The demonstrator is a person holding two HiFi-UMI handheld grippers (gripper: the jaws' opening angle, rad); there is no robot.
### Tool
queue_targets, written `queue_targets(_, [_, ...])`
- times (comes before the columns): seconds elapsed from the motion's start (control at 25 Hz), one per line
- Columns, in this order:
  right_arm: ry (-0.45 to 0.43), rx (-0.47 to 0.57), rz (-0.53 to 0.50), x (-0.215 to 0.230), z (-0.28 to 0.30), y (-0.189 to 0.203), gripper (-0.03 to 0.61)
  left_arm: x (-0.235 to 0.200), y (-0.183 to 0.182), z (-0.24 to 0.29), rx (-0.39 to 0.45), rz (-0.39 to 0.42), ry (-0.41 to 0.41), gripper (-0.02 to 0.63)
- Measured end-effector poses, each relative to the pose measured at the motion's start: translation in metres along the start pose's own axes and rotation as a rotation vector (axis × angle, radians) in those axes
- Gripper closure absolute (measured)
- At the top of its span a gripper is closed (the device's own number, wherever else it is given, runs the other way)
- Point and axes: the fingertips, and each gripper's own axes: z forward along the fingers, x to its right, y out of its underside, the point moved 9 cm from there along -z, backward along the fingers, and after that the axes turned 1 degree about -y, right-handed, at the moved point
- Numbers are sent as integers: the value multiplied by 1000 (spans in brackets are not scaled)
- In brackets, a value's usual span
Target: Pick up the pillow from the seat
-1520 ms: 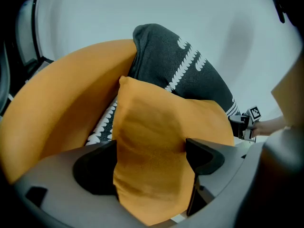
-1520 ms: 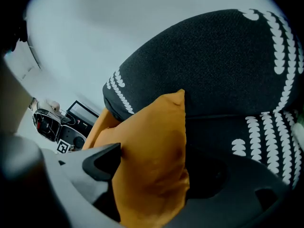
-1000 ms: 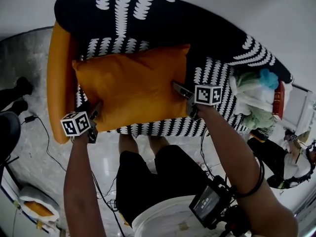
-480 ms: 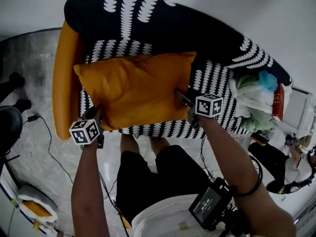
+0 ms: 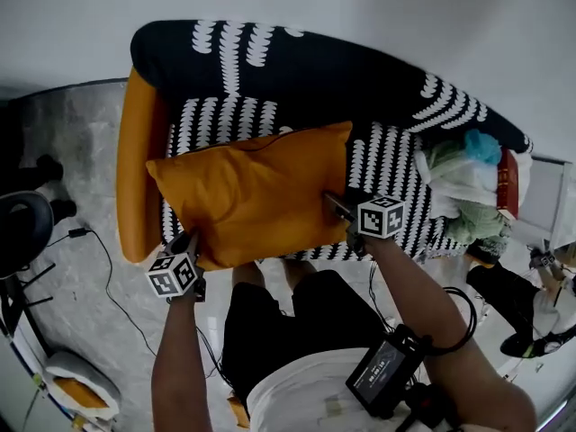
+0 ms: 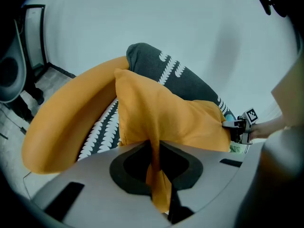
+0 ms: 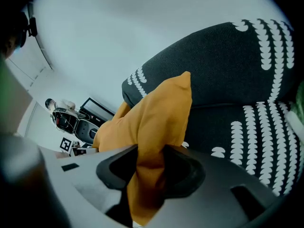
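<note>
An orange pillow [image 5: 252, 192] hangs a little above the black-and-white patterned seat [image 5: 387, 165], held by both grippers. My left gripper [image 5: 187, 244] is shut on the pillow's near left corner; in the left gripper view a thin fold of the pillow [image 6: 156, 122] is pinched between the jaws. At the pillow's right edge my right gripper [image 5: 337, 209] is shut on it; the right gripper view shows a thicker bunch of the pillow's [image 7: 152, 127] fabric gripped between its jaws.
The sofa has an orange armrest [image 5: 142, 169] at the left and a dark backrest [image 5: 297, 57] against the wall. A pile of cloths [image 5: 463, 183] lies at the seat's right end. Cables [image 5: 112, 268] run over the floor and a chair base [image 5: 22, 237] stands left.
Both grippers closed on the pillow's edges. The pillow has come up off the seat and shifted toward me with both grippers.
</note>
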Motion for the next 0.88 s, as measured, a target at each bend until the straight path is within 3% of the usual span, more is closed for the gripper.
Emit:
queue_targets(0.32, [-22,-1,-30,-12,-33,-9,419,26,-6,-31,-10,22,-6,566])
queue_targets(0.88, [-79,73,-60,-44,-96,-36,419,80,-37,-96,75,71,-37,569])
